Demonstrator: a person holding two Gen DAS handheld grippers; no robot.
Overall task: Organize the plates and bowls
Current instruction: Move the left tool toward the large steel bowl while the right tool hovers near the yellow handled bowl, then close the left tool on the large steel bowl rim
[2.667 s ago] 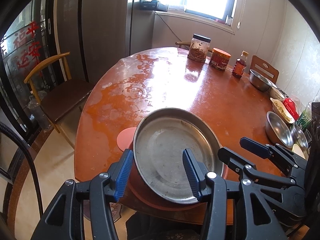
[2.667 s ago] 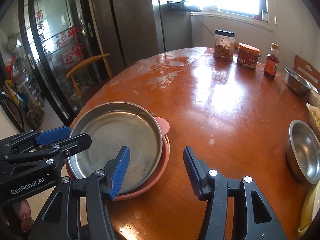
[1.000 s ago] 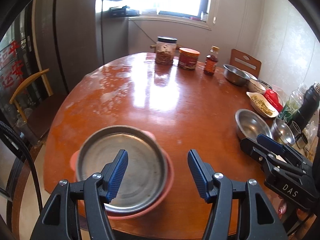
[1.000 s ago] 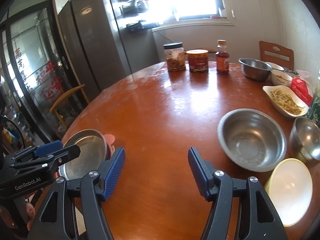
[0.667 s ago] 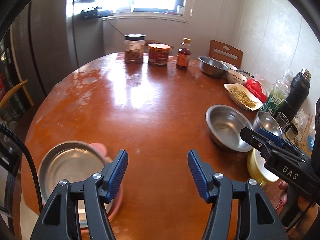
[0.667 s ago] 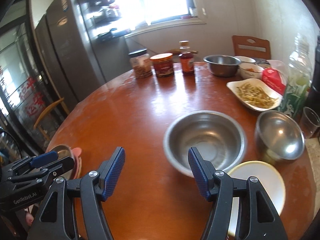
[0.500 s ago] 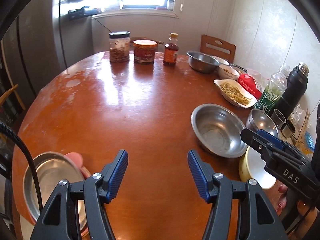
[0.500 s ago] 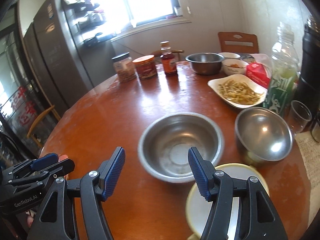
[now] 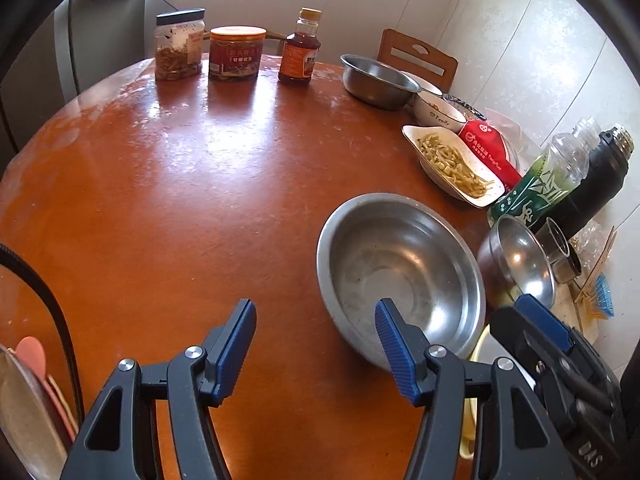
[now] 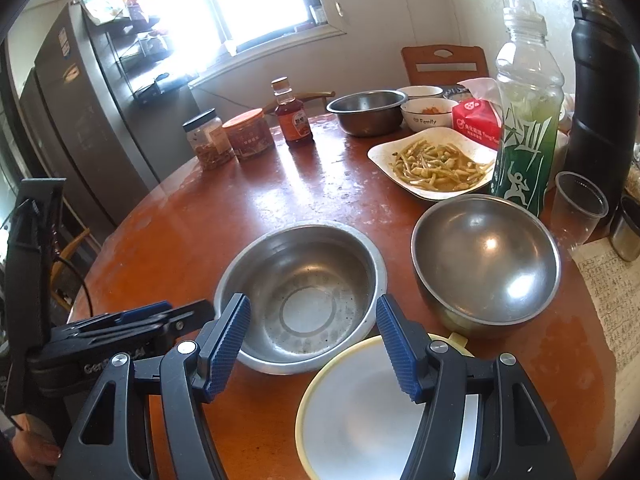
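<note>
A wide steel bowl [image 9: 400, 272] [image 10: 304, 292] sits empty on the round wooden table [image 9: 180, 200]. Right of it stands a smaller, deeper steel bowl [image 9: 516, 260] [image 10: 484, 260]. A cream-rimmed bowl [image 10: 360, 412] lies nearest me, under the right gripper. My left gripper [image 9: 316, 344] is open and empty, its right finger over the wide bowl's near rim. My right gripper [image 10: 314, 340] is open and empty, hovering over the near rim of the wide bowl and the cream bowl. The steel plate on a pink plate [image 9: 24, 412] shows at the far left edge.
At the back stand two jars [image 9: 180, 46], a sauce bottle [image 9: 298, 50], another steel bowl [image 9: 376, 80] and a small white bowl [image 9: 436, 110]. A white dish of food [image 10: 434, 162], a red packet, a green bottle [image 10: 524, 120], a black flask [image 10: 600, 80] and a cup crowd the right side.
Both grippers have swung right, away from the stacked plates, and now hover at the steel bowls. The stacked plates have slid to the left edge of the left wrist view. Jaw openings are unchanged.
</note>
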